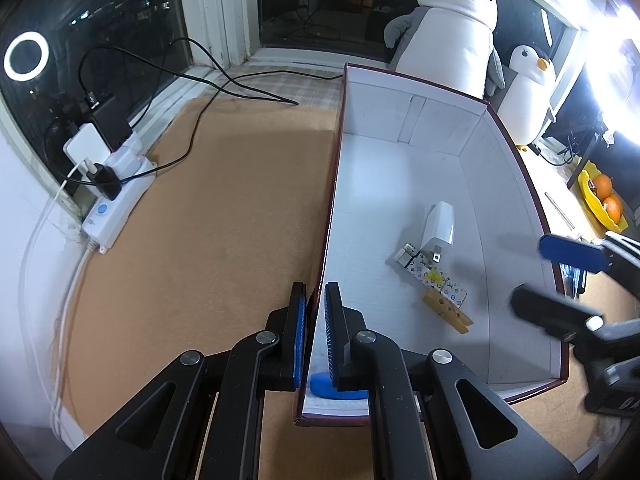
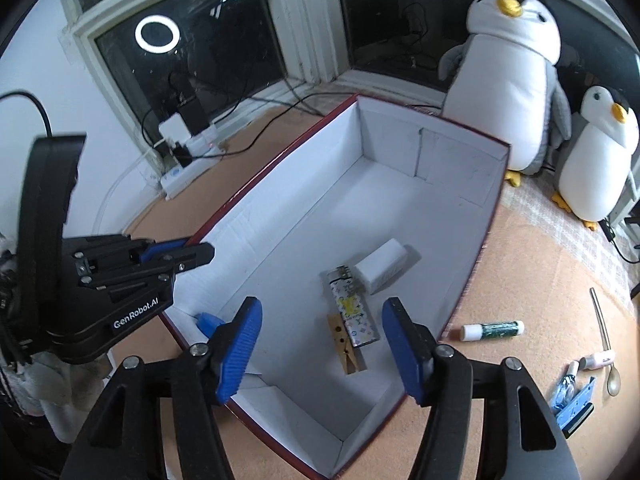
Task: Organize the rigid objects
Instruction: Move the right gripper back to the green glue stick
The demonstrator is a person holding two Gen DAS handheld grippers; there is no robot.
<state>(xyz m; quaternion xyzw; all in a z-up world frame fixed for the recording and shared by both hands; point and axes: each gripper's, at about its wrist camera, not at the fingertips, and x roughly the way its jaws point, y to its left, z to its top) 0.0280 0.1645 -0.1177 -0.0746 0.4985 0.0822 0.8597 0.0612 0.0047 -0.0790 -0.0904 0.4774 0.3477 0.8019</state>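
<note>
A white-lined box [image 1: 440,120] with a dark red rim stands on the tan mat. Inside it lie a white charger plug [image 1: 439,226], a patterned lighter [image 1: 434,278], a wooden clothespin [image 1: 448,312] and a blue piece [image 1: 332,388] in the near corner. My left gripper [image 1: 316,332] is shut on the box's left wall. My right gripper [image 2: 322,348] hangs open above the box [image 2: 460,148], over the lighter [image 2: 354,312] and clothespin [image 2: 344,346], with nothing between its fingers. The plug [image 2: 382,266] rests just beyond them.
On the mat right of the box lie a green-and-white stick [image 2: 492,330], a spoon [image 2: 606,340], a small white tube [image 2: 598,360] and blue items [image 2: 572,396]. Two plush penguins [image 2: 516,80] stand behind. A power strip [image 1: 116,204] with cables sits left.
</note>
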